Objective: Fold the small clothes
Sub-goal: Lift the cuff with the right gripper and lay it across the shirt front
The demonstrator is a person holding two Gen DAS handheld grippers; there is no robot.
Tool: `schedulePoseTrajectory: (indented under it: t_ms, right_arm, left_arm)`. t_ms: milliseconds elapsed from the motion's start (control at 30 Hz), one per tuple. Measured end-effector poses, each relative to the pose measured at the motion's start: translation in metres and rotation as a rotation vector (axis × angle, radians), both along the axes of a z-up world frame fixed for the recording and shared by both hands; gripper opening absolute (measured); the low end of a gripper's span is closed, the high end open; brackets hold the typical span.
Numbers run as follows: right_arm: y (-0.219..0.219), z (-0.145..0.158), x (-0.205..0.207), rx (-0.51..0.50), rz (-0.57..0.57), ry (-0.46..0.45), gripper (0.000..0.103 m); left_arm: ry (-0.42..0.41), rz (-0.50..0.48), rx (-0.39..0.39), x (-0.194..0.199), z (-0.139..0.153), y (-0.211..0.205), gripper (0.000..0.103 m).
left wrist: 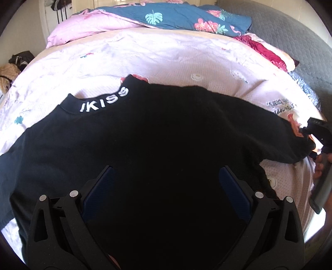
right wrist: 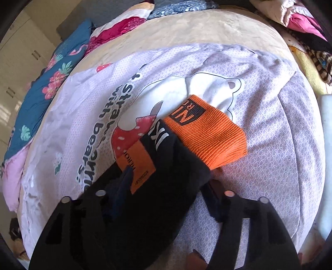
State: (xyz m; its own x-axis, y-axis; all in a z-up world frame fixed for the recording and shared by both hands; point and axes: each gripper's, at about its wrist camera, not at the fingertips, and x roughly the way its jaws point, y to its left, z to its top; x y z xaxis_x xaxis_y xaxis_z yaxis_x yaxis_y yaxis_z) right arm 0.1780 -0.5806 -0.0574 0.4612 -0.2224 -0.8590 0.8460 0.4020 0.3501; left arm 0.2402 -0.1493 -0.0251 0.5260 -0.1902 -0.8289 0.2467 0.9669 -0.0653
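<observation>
A black sweatshirt [left wrist: 157, 133] with white "KISS" lettering on its collar lies spread on the pale bedspread [left wrist: 166, 60]. My left gripper [left wrist: 166, 182] is open, its blue pads [left wrist: 99, 189] hovering wide apart over the shirt's body. In the right wrist view its black sleeve [right wrist: 174, 166] ends in an orange ribbed cuff [right wrist: 207, 133], with an orange label [right wrist: 139, 164] beside it. My right gripper [right wrist: 168, 182] straddles the sleeve near the cuff, fingers on either side of it; it also shows at the right edge of the left wrist view [left wrist: 319, 133].
A blue floral quilt [left wrist: 182, 16] and pink bedding [left wrist: 87, 29] are piled at the far end of the bed. A red and cream cloth [left wrist: 267, 52] lies at the right. The bedspread has a bear print [right wrist: 207, 89].
</observation>
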Motion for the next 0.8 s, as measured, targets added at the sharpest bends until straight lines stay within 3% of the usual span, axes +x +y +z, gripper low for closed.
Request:
schedulePoseTrajectory:
  t_ms: [100,167,367,800]
  right_arm:
    - [0.009,0.011,-0.008,-0.029,-0.007,-0.130,0.013]
    - [0.016,0.020,-0.009,-0.090,0.045,-0.192,0.012]
    - [0.031,0.058,-0.009,-0.117,0.190,-0.336,0.009]
    - [0.100,0.117,0.007,-0.212,0.480,-0.464,0.009]
  left_arm:
    - [-0.024,0.015,-0.010,0.002,0.012,0.010,0.095]
    - [-0.044,0.033,-0.018,0.003,0.019,0.017,0.095]
    - [-0.066,0.099,-0.055,0.010,0.039,0.041,0.095]
    - [-0.093,0.203,-0.171,0.009,0.073,0.088,0.095]
